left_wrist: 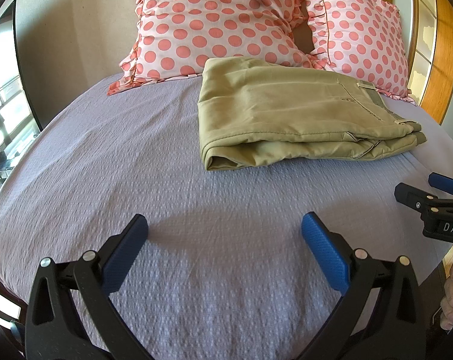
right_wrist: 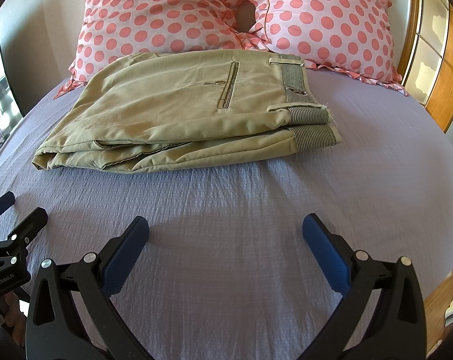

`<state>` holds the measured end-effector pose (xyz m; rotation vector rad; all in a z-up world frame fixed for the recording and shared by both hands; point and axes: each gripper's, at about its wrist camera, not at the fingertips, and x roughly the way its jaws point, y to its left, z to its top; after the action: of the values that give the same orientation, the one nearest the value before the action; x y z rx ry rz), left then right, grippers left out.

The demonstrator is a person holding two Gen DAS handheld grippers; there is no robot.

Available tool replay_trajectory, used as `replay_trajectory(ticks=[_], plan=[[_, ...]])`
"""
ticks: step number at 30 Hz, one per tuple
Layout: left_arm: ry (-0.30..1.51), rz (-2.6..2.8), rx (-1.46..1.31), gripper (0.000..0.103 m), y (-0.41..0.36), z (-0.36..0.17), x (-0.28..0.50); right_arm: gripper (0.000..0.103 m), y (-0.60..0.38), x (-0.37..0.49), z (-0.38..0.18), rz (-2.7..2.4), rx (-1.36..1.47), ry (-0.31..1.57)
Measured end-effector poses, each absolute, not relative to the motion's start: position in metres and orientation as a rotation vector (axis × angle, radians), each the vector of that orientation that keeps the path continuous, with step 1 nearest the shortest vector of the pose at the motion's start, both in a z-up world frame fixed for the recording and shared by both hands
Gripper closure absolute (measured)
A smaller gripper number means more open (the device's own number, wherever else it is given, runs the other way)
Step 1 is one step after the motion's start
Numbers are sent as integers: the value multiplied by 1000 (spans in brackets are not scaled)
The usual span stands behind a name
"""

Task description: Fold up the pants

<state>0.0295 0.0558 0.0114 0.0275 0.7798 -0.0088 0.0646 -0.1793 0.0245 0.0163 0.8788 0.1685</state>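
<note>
The khaki cotton pants (right_wrist: 178, 111) lie as a compact stacked rectangle on the lilac textured bedspread (right_wrist: 241, 240), just in front of two pink polka-dot pillows (right_wrist: 166, 15), striped waistband lining showing at one end. The left gripper (left_wrist: 225, 240) and right gripper (right_wrist: 226, 240) both hang above bare bedspread, jaws apart and empty. The folding looks essentially done; at most, a light tidying of edges remains.

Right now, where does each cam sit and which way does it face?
Left wrist: on the open left gripper, low over the lavender bedspread, facing the folded khaki pants and polka-dot pillows; right gripper at right edge.
Right wrist: on the open right gripper, same heading, pants dead ahead; left gripper at left edge.
Shared: pants, pillows, bedspread.
</note>
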Motion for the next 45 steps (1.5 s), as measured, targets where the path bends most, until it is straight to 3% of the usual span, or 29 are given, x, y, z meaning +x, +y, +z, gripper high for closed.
replay_trajectory(ticks=[45], plan=[[811,3,21,2,50,12,38,1,-180,65,25,168,17,878]])
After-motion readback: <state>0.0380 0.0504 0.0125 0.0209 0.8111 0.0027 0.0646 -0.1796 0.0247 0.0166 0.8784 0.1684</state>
